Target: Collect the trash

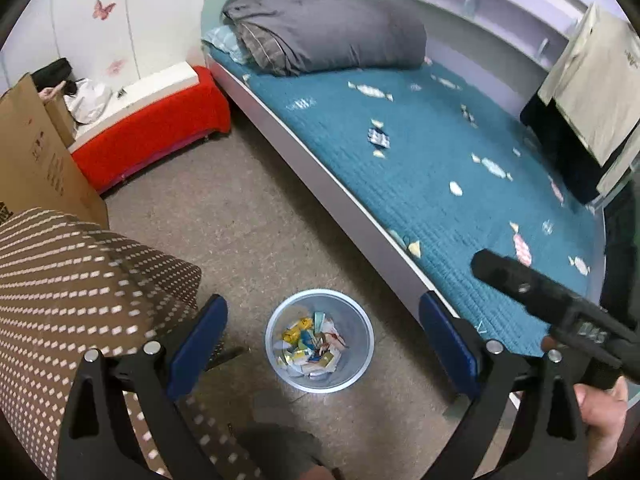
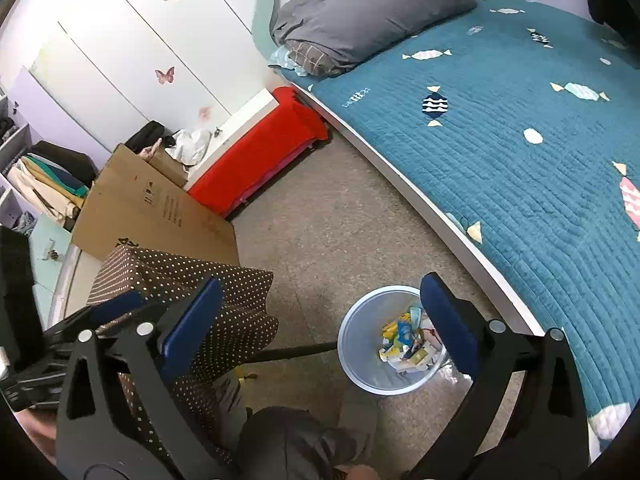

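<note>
Bedroom floor, speckled brown-grey, with a bed along its right side. I am looking down through both tongs.

My left tongs stand spread wide, blue pads far apart, nothing between them. Through the gap, on the floor below, sits the bin. My right tongs are just as wide and hold nothing; from this side the bin sits under the right-hand pad, which covers part of its rim.

Bin: a round, pale blue-grey bucket, upright, mouth facing straight up toward me, so its long axis runs vertically. It stands on the floor just beside the white edge of the bed. The trash inside is a loose heap of crumpled wrappers and paper scraps in yellow, white, light blue and a little red, covering the bottom. No single piece shows a clear direction.

Outward from there: a brown fabric with white dots hangs at the left, close to the left pad. The other tool's black body crosses the lower right of the left view, with a hand at the edge. A teal quilt with a candy pattern covers the bed, and a folded grey duvet lies at its far end. A red-covered bench stands against the wall, a cardboard box beside it. Butterfly stickers dot the white wall.
</note>
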{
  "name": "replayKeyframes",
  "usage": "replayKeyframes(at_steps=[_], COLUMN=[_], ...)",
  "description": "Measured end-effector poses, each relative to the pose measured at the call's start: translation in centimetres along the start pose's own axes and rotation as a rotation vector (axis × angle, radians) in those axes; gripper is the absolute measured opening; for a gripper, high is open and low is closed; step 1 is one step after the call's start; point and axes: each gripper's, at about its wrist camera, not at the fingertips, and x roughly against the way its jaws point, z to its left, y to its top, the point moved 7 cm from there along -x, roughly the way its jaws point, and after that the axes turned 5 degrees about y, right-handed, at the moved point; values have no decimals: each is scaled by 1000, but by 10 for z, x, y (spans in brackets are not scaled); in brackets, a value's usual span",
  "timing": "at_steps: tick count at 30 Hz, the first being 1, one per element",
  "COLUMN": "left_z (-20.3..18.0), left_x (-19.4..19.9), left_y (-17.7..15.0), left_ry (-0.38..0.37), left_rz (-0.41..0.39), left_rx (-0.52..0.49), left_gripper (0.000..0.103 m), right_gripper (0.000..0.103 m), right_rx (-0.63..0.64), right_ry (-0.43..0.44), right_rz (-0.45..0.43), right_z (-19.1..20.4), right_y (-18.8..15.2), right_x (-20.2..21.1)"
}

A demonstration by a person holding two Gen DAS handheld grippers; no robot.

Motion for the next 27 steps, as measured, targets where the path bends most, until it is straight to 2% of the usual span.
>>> replayKeyframes(at_steps=[4, 11, 19, 22, 27], left_z=[14, 42, 80, 104, 140], left_x=[32, 98, 181, 215, 256], left_y=[-6, -22, -44, -57, -76], left_ry=[12, 88, 172, 231, 327], left_rz=[-54, -163, -298, -358, -411], left_rx=[23, 44, 111, 164, 232], left_gripper=[94, 95, 97, 97, 97], right_gripper=[97, 97, 97, 97, 97], right_rx=[0, 86, 240, 305, 408], right_ry=[1, -35, -80, -64, -56], right_rz=[-8, -4, -18, -51, -113], right_z=[18, 72, 157, 197, 252], right_y=[-4, -16, -37, -45, -55], right_x=[9, 35, 72, 90, 117])
